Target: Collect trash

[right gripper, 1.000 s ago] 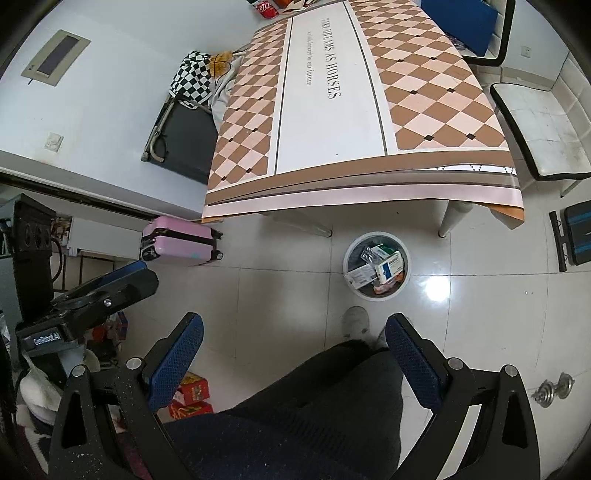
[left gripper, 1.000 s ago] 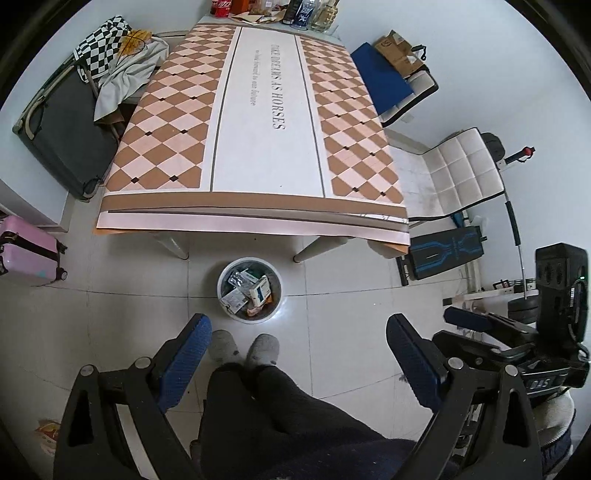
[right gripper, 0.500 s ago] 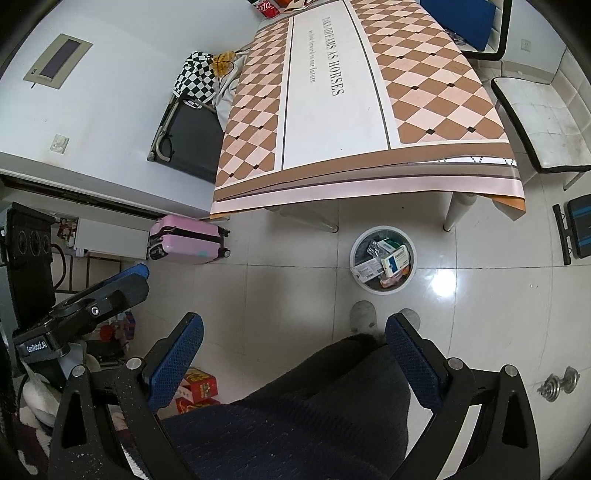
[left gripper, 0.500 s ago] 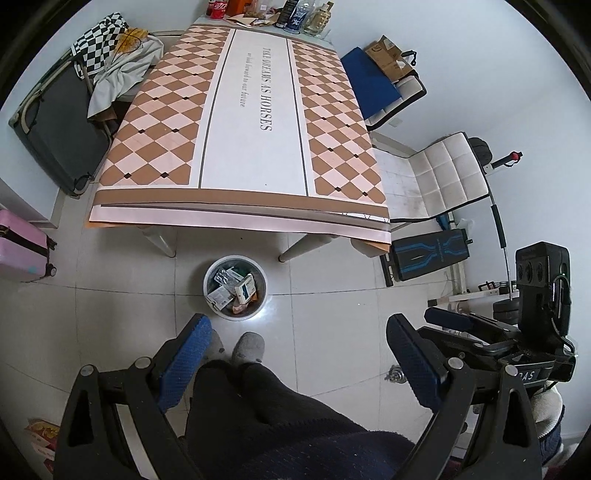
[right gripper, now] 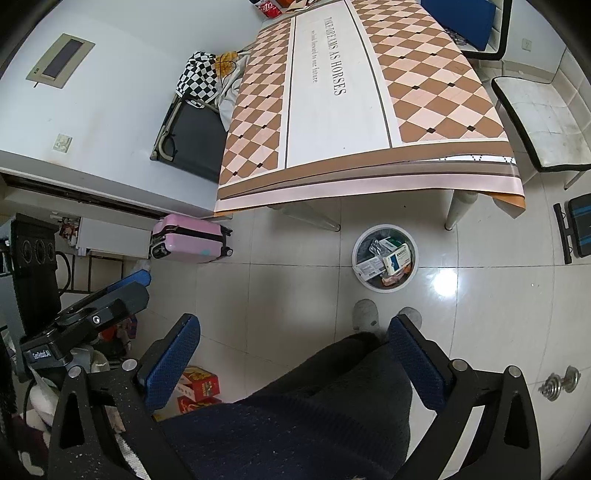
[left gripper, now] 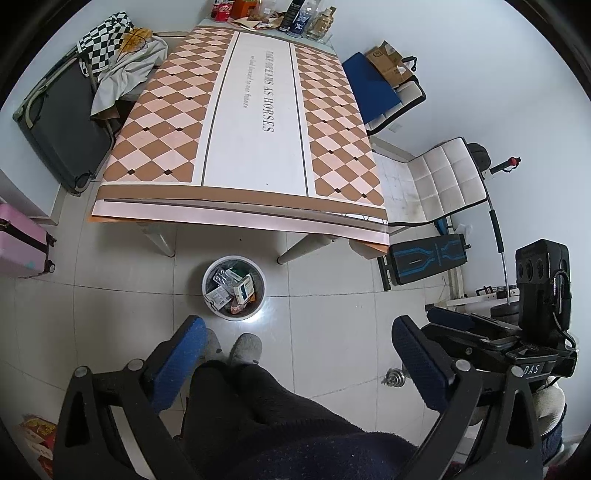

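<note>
A white trash bin (left gripper: 204, 284) stands on the tiled floor in front of the table (left gripper: 251, 110), filled with small boxes and wrappers (left gripper: 242, 290). My left gripper (left gripper: 297, 325) hangs high above the floor; its jaws are opening and nothing is between them. My right gripper (right gripper: 295, 322) is open and empty at about the same height. From the right wrist the bin (right gripper: 356, 254) lies ahead and to the right. Each gripper shows at the edge of the other's view. Below both are the person's dark trouser legs (left gripper: 258, 406) and grey slippers (left gripper: 243, 347).
Bottles and cans (left gripper: 277, 14) crowd the table's far end. A pink suitcase (right gripper: 188, 240) and a black folded cot (left gripper: 55, 129) stand to the left, a white chair (left gripper: 443, 177) to the right. Red boxes (right gripper: 199, 384) and a small dumbbell (right gripper: 559, 382) lie on the floor.
Both views have drifted only slightly; the bin sits a little further left in the left wrist view. Both grippers stay open and empty.
</note>
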A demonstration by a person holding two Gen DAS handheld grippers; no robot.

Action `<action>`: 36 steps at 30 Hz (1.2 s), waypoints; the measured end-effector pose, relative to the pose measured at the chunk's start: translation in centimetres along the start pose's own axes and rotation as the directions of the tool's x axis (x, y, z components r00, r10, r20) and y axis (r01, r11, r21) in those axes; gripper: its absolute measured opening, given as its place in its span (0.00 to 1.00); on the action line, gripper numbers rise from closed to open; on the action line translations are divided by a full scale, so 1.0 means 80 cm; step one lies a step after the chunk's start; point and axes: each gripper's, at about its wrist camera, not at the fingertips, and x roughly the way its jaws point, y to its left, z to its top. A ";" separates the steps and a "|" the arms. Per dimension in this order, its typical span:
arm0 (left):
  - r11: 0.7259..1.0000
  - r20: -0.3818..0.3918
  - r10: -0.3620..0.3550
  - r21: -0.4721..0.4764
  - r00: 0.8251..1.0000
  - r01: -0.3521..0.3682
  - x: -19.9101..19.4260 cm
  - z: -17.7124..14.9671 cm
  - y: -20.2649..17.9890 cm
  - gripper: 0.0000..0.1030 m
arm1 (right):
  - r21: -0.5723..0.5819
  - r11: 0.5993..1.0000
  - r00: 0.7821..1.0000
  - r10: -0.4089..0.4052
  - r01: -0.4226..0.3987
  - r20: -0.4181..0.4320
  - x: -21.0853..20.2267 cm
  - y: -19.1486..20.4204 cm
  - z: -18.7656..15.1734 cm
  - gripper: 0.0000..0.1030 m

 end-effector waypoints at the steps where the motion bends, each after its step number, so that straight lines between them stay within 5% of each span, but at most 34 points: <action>1: 1.000 0.000 0.002 0.000 1.000 -0.002 0.000 -0.001 0.000 1.00 | 0.000 1.000 1.000 -0.001 0.001 0.000 0.000 0.001 0.000 1.00; 36: 1.000 -0.023 -0.011 0.002 1.000 0.011 0.008 -0.007 -0.004 1.00 | -0.017 1.000 1.000 0.008 -0.008 -0.016 -0.008 -0.006 -0.003 1.00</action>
